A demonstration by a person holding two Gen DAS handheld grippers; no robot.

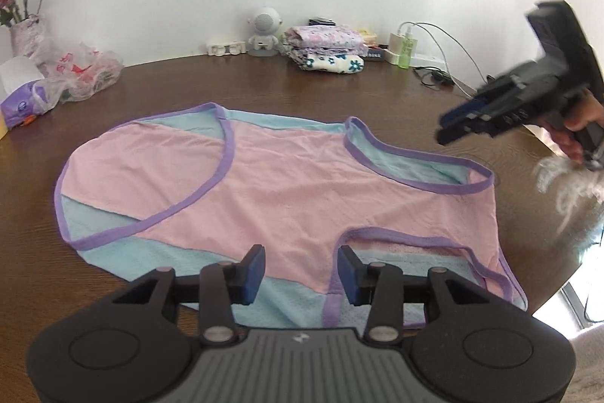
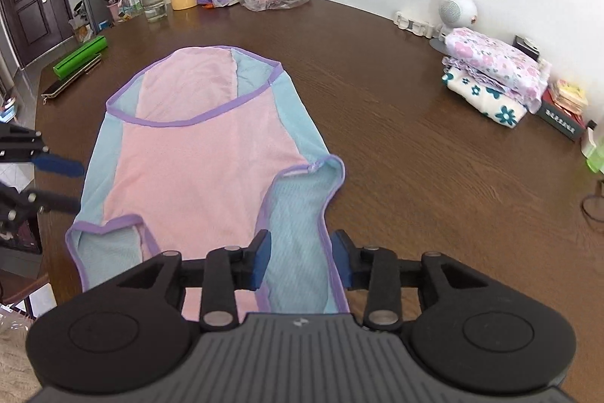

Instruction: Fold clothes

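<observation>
Left tongs (image 1: pixel 300 276) parted, right tongs (image 2: pixel 300 261) parted, empty

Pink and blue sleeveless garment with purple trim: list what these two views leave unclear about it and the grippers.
- Pink and blue sleeveless garment with purple trim: near edge hidden behind the left gripper body in the left wrist view; likewise behind the right gripper in the right wrist view.
- Right gripper, left wrist view: motion-blurred, jaws unreadable.
- Left gripper, right wrist view: cut off by the left edge.
- Folded floral fabric stack: piece count unclear.
</observation>
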